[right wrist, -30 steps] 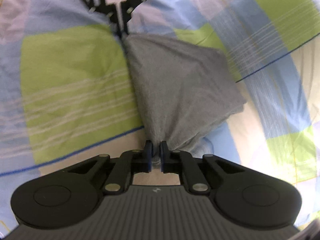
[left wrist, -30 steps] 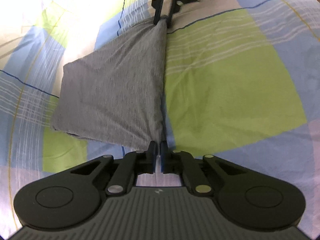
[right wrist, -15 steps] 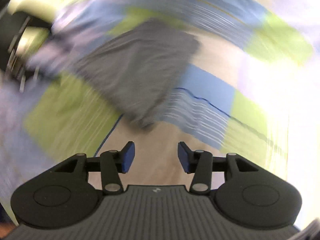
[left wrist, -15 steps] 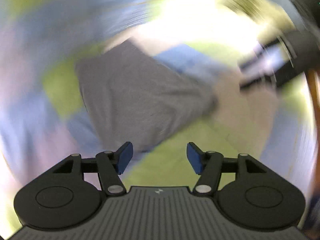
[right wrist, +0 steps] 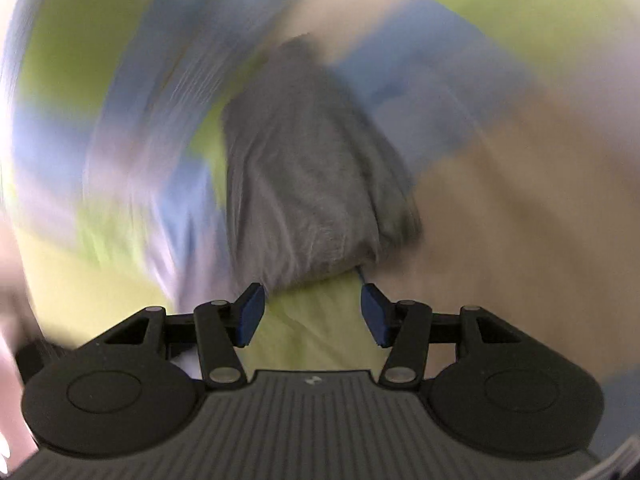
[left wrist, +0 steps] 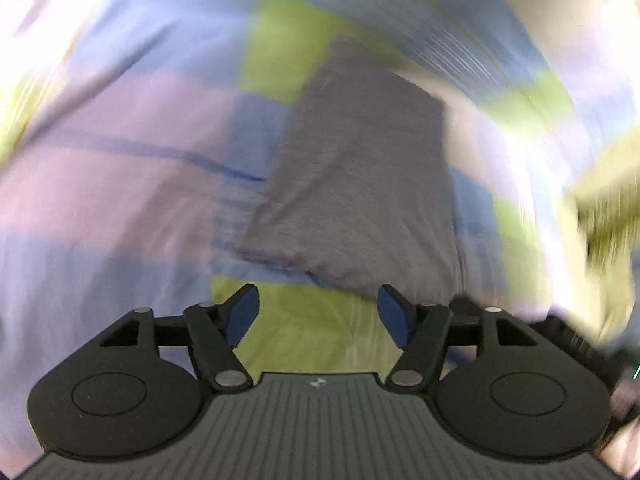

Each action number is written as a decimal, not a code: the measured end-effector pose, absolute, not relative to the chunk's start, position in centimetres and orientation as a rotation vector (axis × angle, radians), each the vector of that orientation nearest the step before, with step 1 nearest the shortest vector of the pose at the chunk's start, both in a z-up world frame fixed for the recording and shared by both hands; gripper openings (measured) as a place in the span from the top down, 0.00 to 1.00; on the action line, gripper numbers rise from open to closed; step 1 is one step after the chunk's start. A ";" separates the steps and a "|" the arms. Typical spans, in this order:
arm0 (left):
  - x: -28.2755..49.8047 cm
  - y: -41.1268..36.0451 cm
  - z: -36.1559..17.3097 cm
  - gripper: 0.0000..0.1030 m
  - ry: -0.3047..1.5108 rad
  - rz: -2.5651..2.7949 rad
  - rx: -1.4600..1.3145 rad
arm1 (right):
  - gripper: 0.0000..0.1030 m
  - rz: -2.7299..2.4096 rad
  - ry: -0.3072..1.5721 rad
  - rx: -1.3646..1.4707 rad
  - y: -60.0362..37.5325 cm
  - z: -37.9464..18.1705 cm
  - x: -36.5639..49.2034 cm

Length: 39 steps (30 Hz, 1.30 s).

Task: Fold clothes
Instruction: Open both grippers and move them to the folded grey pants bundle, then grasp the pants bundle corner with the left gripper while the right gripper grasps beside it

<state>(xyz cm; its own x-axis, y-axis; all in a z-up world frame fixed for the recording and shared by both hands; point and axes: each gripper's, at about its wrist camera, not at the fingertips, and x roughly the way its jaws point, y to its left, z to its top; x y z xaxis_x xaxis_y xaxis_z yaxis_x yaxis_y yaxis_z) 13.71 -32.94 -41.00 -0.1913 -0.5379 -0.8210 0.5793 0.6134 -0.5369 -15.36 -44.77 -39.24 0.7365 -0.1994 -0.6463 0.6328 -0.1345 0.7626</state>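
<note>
A folded grey garment [left wrist: 360, 184] lies flat on the checked bedsheet [left wrist: 132, 168], blurred by motion in both views. My left gripper [left wrist: 318, 312] hovers just short of its near edge, blue pads apart and still opening, with only green sheet between them. In the right wrist view the same grey garment [right wrist: 304, 184] lies ahead of my right gripper [right wrist: 312, 312], whose jaws are also opening with nothing between them. The cloth's near edge sits just beyond the right gripper's fingertips [right wrist: 252, 304].
The bedsheet [right wrist: 500, 220] in green, blue, lilac and beige squares fills both views. A dark, blurred shape [left wrist: 572, 344] shows at the lower right of the left wrist view, and I cannot tell what it is.
Both grippers were shut on opposite corners of the grey garment a second ago. They have let go, opened, rolled strongly and drawn back a little; the garment now lies free on the sheet.
</note>
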 end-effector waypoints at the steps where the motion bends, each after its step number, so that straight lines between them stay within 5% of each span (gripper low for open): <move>1: 14.1 -32.6 -41.7 0.33 1.479 -0.951 -0.034 | 0.52 -0.781 0.303 1.606 -44.2 -39.8 -15.5; 14: 15.7 -32.1 -46.1 0.34 1.551 -0.705 -0.557 | 0.51 -1.017 -0.052 1.786 -41.6 -42.2 -15.0; 17: 15.2 -31.4 -46.9 0.44 1.543 -0.637 -0.656 | 0.52 -1.036 -0.114 1.782 -41.5 -42.6 -14.9; 18: 15.1 -31.2 -47.3 0.56 1.544 -0.617 -0.675 | 0.65 -1.039 -0.126 1.774 -41.6 -42.7 -14.7; 19: 14.8 -30.8 -48.1 0.89 1.553 -0.585 -0.694 | 0.79 -1.046 -0.116 1.767 -41.5 -42.8 -14.5; 20: 14.6 -30.5 -48.6 0.92 1.558 -0.564 -0.704 | 0.86 -1.055 -0.095 1.761 -41.5 -42.9 -14.4; 22: 14.6 -30.9 -48.5 0.93 1.533 -0.602 -0.639 | 0.93 -1.058 -0.062 1.747 -41.9 -43.0 -14.1; 30: 10.9 -30.8 -44.6 0.93 1.440 -0.633 -0.484 | 0.95 -0.934 0.240 1.554 -45.1 -39.6 -15.9; 39: -5.4 -29.8 -43.6 0.93 1.521 -0.501 -0.569 | 0.95 -0.680 0.657 1.248 -51.7 -35.6 -23.2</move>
<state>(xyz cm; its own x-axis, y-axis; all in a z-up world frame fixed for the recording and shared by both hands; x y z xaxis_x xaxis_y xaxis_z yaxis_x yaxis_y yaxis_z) -5.45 -29.76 -43.56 -0.0019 -0.6305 -0.7762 -0.0452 0.7755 -0.6297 -23.20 -51.68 -35.61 0.6374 -0.1014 -0.7639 0.7669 0.1807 0.6159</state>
